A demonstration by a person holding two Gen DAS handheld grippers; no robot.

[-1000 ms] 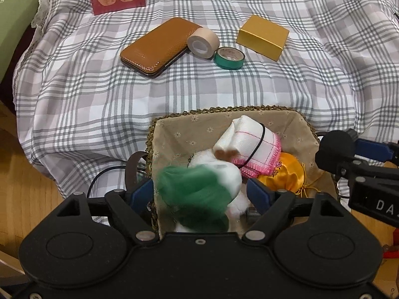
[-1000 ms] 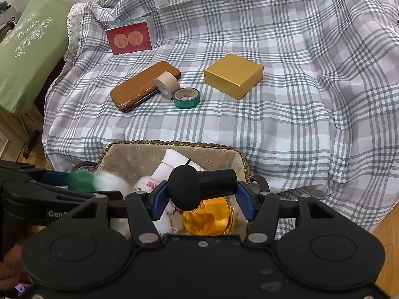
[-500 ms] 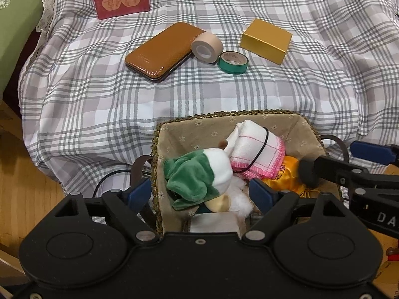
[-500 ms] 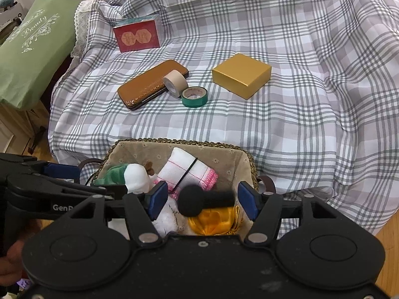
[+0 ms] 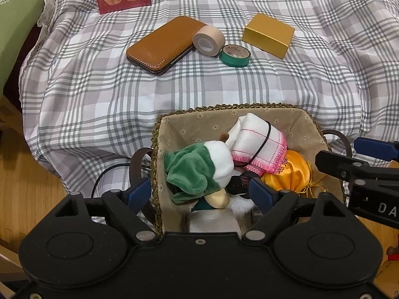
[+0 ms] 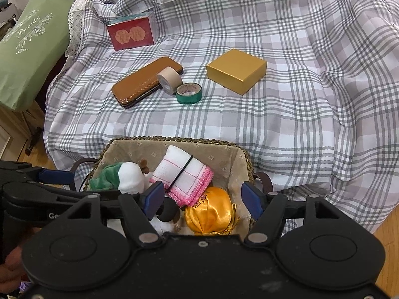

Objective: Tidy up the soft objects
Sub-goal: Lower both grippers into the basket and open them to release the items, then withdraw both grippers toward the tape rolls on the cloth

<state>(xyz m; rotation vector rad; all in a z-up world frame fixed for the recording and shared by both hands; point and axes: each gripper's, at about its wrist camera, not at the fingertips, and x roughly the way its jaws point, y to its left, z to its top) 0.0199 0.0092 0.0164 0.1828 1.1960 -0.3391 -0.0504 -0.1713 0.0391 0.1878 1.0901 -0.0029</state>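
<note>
Basket (image 5: 303, 127) sits at six o'clock in both wrist views, tucked against the front edge of the checked cloth (image 5: 104, 92). Left gripper (image 5: 199, 191) hovers over its near left corner, fingers wide, pressing on nothing, with the green-and-white plush toy (image 5: 199, 167) lying between them. Next along, the white cloth roll (image 5: 259, 142) with its pink fringe and black band leans on the toy, and the golden satin pouch (image 5: 286, 174) nestles at its four o'clock. A black object (image 6: 168, 210) lies low in the basket, too hidden to name. Right gripper (image 6: 203, 198) hangs over the pouch, its jaws having just been opening; now they stand apart, gripping nothing. Up at twelve o'clock on the cloth: red card box (image 6: 131, 35), brown case (image 6: 144, 82), beige tape roll (image 6: 169, 78) touching it, green tape roll (image 6: 188, 93), gold box (image 6: 237, 71).
</note>
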